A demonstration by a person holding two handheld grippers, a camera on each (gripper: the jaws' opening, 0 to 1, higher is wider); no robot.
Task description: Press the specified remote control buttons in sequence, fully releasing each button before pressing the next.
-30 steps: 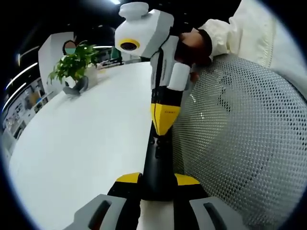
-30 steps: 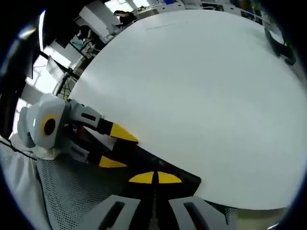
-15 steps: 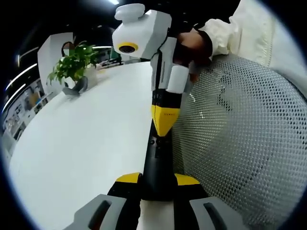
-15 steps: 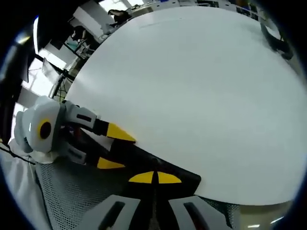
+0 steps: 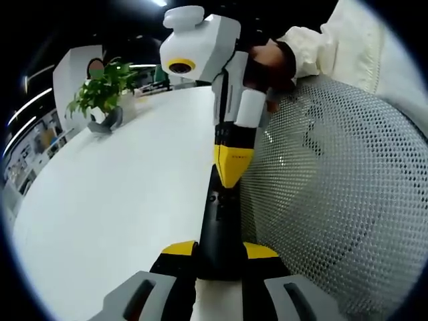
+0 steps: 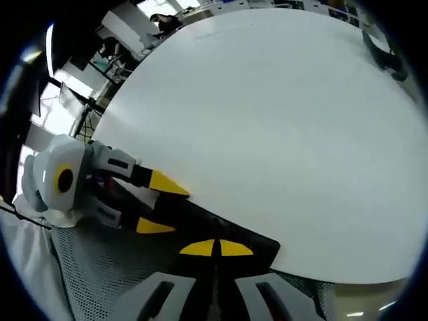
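Left gripper view has the black remote control running lengthwise straight away from the camera, near end clamped between the left gripper's yellow-tipped jaws, far end pointing toward the right gripper. It sits right along the edge of the white table, with a grey mesh surface just to the right. The right gripper comes down from the far side with its yellow tips together, touching the remote's far half around the small buttons; no button label is readable. A hand in a cream sleeve holds that gripper. Far left on the table there's a potted plant with green leaves in a dark pot. From the right gripper view the remote runs from lower right up toward the left gripper, whose two yellow tips straddle it, and the right gripper's own jaws are closed tight on top of it.
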